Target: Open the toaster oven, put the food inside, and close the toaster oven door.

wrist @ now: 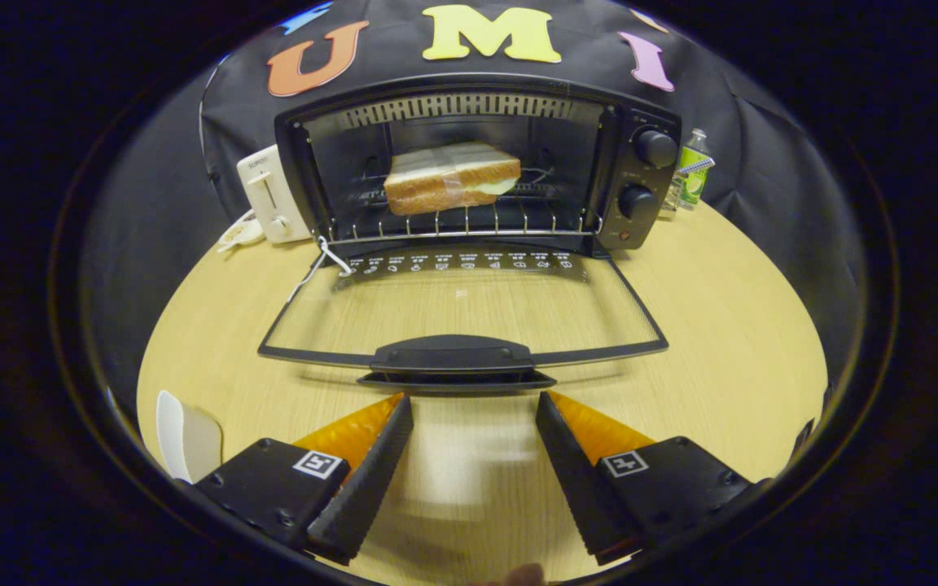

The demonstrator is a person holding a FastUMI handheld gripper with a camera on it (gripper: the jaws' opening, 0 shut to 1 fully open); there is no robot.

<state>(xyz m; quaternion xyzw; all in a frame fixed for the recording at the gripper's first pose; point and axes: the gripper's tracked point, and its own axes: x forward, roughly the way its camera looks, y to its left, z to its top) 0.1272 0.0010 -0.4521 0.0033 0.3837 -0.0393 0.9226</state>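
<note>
With the sandwich (451, 177) racked, my hand-held gripper (473, 411) hangs open, empty; next I lift the door handle (453, 358) shut.

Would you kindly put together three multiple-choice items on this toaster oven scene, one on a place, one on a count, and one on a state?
1. Where is the sandwich?
A. On the rack inside the toaster oven
B. On the table in front of the door
C. Between the fingers of the claw

2. How many round knobs are on the oven's side panel?
A. One
B. Two
C. Four

3. How does the oven door stand?
A. Shut
B. Half raised
C. Folded fully down

Answers:
1. A, the sandwich rests on the wire rack in the cavity.
2. B, an upper knob and a lower knob show.
3. C, the glass door lies flat over the table, with its handle just ahead of the open, empty claw.
</note>
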